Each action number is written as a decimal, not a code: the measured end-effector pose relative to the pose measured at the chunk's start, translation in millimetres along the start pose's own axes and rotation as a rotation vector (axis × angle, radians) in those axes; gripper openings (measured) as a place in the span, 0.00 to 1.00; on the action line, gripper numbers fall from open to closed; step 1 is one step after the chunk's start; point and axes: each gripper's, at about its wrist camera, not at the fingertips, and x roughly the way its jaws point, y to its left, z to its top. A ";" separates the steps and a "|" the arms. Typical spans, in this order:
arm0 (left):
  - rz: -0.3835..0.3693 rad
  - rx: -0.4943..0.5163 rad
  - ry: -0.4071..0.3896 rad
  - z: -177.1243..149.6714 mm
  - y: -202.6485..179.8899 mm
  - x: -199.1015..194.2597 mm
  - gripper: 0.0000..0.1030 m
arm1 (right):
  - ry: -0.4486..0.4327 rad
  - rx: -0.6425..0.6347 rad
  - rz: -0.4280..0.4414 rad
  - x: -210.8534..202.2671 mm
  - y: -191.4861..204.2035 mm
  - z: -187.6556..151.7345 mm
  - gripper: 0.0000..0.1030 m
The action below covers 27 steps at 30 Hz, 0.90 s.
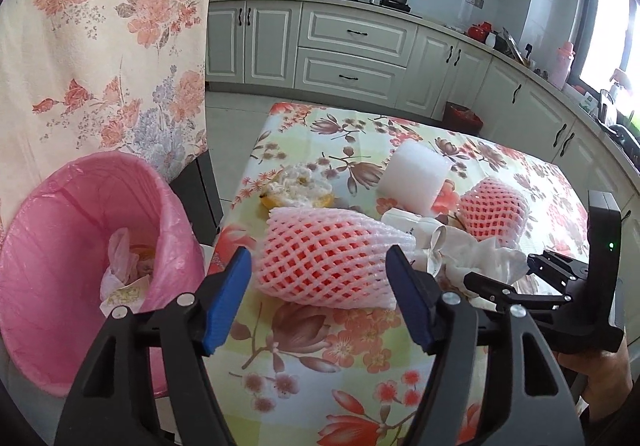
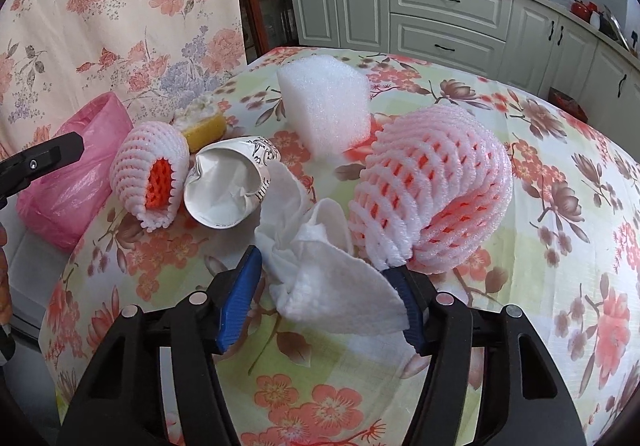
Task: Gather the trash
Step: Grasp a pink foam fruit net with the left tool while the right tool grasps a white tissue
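Note:
Trash lies on a floral-cloth table [image 1: 360, 358]. A pink foam fruit net [image 1: 328, 254] lies just beyond my open left gripper [image 1: 320, 286], between its blue pads. A second net [image 2: 432, 189], a white foam block [image 2: 324, 105], a crushed paper cup [image 2: 228, 181], a fruit peel [image 2: 204, 121] and a crumpled white tissue [image 2: 332, 282] lie around. My right gripper [image 2: 328, 298] is open, its fingers either side of the tissue. The pink-lined trash bin [image 1: 80, 246] stands left of the table and holds some trash.
A floral curtain [image 1: 104, 45] hangs behind the bin. White kitchen cabinets [image 1: 348, 45] with pots on the counter run along the back and right. A red bin [image 1: 462, 115] stands on the floor beyond the table.

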 end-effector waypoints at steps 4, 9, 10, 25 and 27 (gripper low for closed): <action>-0.004 0.005 0.020 3.0 -6.1 13.6 0.74 | 0.008 0.000 0.011 2.2 -0.1 0.9 0.40; -0.002 0.009 0.038 7.3 -11.3 29.8 0.77 | -0.001 0.016 0.028 -1.1 -4.0 -0.8 0.33; 0.002 0.009 0.042 8.9 -12.1 32.3 0.79 | -0.004 0.020 0.030 -2.1 -5.3 -1.1 0.32; 0.089 0.023 0.161 -0.6 -14.6 73.3 0.70 | -0.069 0.058 0.034 -31.4 -18.4 3.4 0.30; 0.099 0.033 0.171 -4.3 -14.5 74.2 0.58 | -0.072 0.062 0.032 -32.7 -18.7 3.0 0.30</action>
